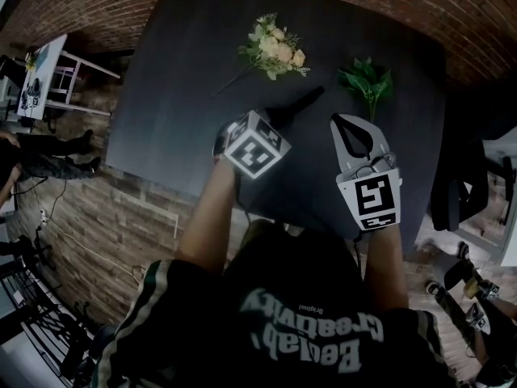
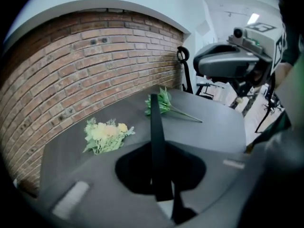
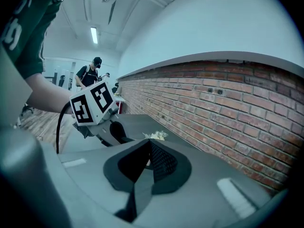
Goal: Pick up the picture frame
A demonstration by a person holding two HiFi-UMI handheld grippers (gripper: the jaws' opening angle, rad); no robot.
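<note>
Left claw (image 1: 273,120) was clamped on the picture frame (image 1: 300,103), and there it was, seen edge-on as a thin black strip (image 2: 156,132) standing upright between the pads. In the head view the frame poked out from under the marker cube (image 1: 257,148) towards the far side of the dark worktop (image 1: 178,111). Whether its far end touched the surface couldn't be told.

Over on the other side, the right claw (image 1: 335,120) hung near the frame, just apart from it. Its jaws were pressed together with nothing between them, and its own view showed the ribbed pad (image 3: 162,161) meeting the other.

Beyond the frame lay a bouquet of pale flowers (image 1: 276,48) towards the left and a green leafy sprig (image 1: 367,79) to the right, both flat on the worktop and well clear of the claws. From the left claw's camera, the black strip crossed in front of the sprig (image 2: 164,103), with the bouquet (image 2: 105,136) off to its left.

A brick wall (image 2: 80,65) curved behind the worktop. A dark chair (image 1: 456,188) stood off the right edge and a white table (image 1: 50,69) off the left. A person (image 3: 92,72) stood far back in the room.
</note>
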